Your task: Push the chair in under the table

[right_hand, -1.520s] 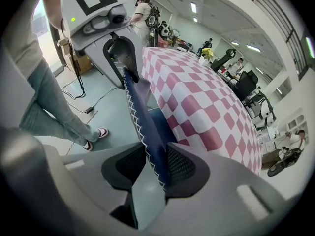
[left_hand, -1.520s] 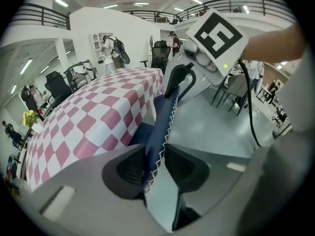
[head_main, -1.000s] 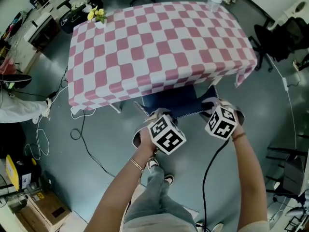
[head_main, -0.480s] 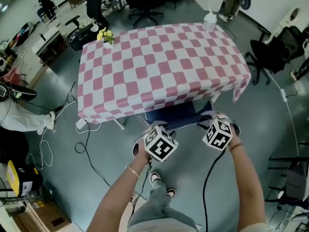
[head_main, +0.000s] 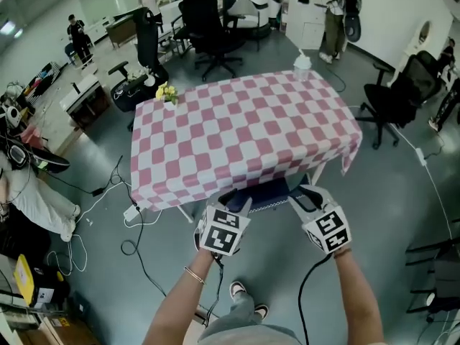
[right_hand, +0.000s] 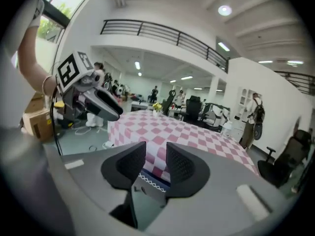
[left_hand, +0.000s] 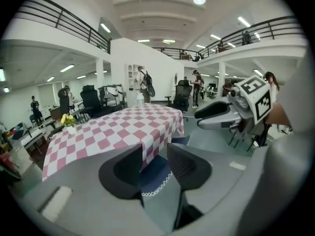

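Note:
A table [head_main: 244, 131] under a pink and white checked cloth stands ahead of me. A dark blue chair [head_main: 264, 192] with white zigzag trim is tucked beneath its near edge, with only its back edge showing. My left gripper [head_main: 233, 201] and right gripper [head_main: 305, 196] hover just above and in front of that edge, apart from it. Both sets of jaws have just been opening and hold nothing. In the left gripper view the left gripper [left_hand: 156, 154] frames the chair [left_hand: 156, 176] and cloth [left_hand: 113, 129]. The right gripper [right_hand: 156, 154] frames the chair's trim [right_hand: 150, 183].
Yellow flowers [head_main: 167, 92] and a clear bottle [head_main: 302, 65] stand on the table's far corners. Black office chairs [head_main: 392, 99] flank the right side and the back [head_main: 208, 27]. Cables [head_main: 133, 221] trail on the floor to the left. People stand at the far wall.
Both grippers have risen off the chair's back and their jaws have spread. My view has tilted up, so the table sits lower and smaller in the head view.

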`<state>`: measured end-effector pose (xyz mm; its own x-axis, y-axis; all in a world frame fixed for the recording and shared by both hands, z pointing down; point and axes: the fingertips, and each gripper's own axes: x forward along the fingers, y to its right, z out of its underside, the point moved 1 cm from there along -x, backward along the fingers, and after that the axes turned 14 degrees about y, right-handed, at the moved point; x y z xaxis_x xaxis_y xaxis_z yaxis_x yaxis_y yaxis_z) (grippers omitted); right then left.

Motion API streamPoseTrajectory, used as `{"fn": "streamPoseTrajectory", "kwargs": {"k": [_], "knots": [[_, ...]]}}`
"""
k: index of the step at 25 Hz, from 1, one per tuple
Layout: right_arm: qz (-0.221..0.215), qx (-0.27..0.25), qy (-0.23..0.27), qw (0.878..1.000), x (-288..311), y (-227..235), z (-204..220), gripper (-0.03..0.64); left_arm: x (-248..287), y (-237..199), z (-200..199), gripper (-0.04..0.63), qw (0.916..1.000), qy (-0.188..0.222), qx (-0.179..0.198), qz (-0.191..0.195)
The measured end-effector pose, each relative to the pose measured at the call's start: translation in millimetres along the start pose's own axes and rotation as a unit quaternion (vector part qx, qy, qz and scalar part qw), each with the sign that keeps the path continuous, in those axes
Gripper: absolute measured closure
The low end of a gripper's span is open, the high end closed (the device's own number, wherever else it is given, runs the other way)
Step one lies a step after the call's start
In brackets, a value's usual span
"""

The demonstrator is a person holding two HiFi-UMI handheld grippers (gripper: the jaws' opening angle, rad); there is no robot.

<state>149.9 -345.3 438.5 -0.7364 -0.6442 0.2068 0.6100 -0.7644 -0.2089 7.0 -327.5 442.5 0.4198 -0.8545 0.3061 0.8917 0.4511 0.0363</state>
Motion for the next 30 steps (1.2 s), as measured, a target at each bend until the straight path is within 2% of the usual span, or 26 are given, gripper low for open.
{"fn": "streamPoseTrajectory", "kwargs": {"k": [2, 5, 7, 10, 14, 16, 19, 22, 26, 30], "knots": [[0.054, 0.034, 0.053, 0.997, -15, 5, -23, 0.482, -13, -6, -20, 0.437, 0.9987, 0.038, 0.000, -0.034], [0.149, 0.084, 0.125, 0.977, -46, 15, -58, 0.482, -34, -12, -41, 0.443, 0.9926, 0.089, -0.024, -0.078], [0.204, 0.103, 0.158, 0.961, -70, 20, -77, 0.482, -49, -15, -57, 0.446, 0.9849, 0.130, -0.051, -0.103], [0.260, 0.110, 0.194, 0.939, -108, 19, -100, 0.483, -77, -19, -76, 0.459, 0.9679, 0.192, -0.072, -0.145], [0.318, 0.108, 0.213, 0.917, -160, 16, -108, 0.486, -118, -22, -91, 0.522, 0.9420, 0.261, -0.074, -0.198], [0.352, 0.109, 0.208, 0.906, -185, 15, -104, 0.499, -136, -24, -91, 0.558, 0.9328, 0.276, -0.080, -0.217], [0.394, 0.108, 0.203, 0.890, -217, 13, -93, 0.571, -156, -27, -90, 0.586, 0.9230, 0.291, -0.087, -0.236], [0.420, 0.112, 0.194, 0.879, -238, 9, -81, 0.586, -168, -27, -88, 0.595, 0.9208, 0.296, -0.083, -0.240], [0.444, 0.123, 0.187, 0.868, -258, 2, -71, 0.601, -176, -23, -85, 0.595, 0.9249, 0.290, -0.072, -0.235], [0.452, 0.123, 0.182, 0.865, -265, -5, -69, 0.601, -181, -20, -81, 0.595, 0.9298, 0.281, -0.067, -0.228]]}}
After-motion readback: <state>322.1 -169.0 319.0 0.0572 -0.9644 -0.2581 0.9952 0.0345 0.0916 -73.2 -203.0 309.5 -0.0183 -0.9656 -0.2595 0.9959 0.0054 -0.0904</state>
